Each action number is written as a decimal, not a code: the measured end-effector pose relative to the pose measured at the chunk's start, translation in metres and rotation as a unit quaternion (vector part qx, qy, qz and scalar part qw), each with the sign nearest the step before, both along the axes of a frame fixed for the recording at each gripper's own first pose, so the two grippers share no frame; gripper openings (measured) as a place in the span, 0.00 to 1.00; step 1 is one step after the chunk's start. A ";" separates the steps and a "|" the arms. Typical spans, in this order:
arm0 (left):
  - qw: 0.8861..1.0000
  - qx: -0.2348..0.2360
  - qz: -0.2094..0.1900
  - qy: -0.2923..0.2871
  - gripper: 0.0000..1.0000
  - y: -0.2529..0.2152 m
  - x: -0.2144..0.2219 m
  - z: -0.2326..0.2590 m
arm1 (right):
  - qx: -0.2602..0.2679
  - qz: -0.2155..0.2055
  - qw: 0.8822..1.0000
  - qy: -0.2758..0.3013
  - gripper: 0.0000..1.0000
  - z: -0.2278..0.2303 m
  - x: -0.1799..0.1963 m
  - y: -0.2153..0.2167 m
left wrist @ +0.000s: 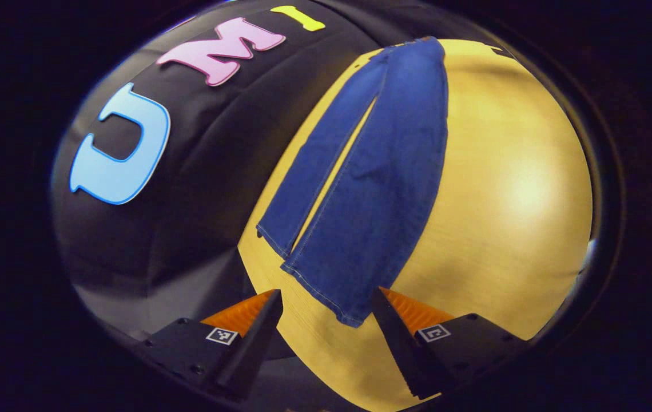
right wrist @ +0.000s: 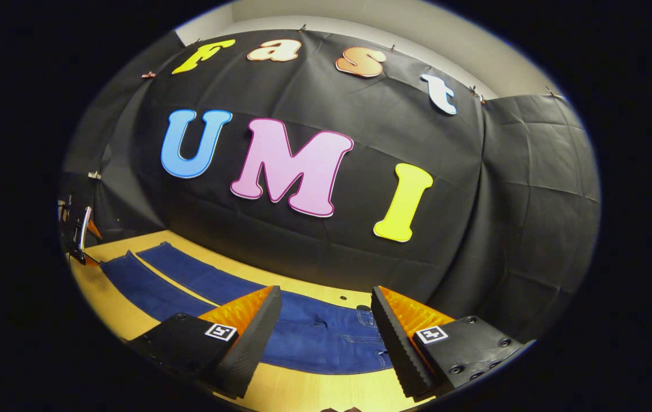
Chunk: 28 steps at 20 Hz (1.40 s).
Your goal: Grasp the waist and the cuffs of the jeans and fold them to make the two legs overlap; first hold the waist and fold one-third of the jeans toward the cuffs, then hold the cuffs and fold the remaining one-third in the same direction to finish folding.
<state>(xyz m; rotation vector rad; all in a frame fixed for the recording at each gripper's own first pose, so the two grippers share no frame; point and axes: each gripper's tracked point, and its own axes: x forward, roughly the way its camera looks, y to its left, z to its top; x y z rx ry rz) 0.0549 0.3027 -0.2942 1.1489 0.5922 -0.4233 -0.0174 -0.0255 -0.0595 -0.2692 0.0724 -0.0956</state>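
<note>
Your jeans (left wrist: 372, 171) lie flat and unfolded on the wooden table (left wrist: 503, 189), legs slightly parted. Your left gripper (left wrist: 326, 326) hovers wide open above the cuffs, empty. Your right gripper (right wrist: 326, 326) hovers wide open over the waist, gripping nothing.

Left gripper view: above cuffs, facing along jeans (left wrist: 372, 177). Right gripper view: low at waist. Shared: jeans, table (left wrist: 503, 189).
</note>
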 end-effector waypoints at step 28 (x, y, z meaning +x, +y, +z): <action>0.990 0.039 -0.016 0.133 0.06 0.008 0.045 -0.059 | -0.239 0.013 0.968 0.070 0.98 -0.079 0.052 -0.147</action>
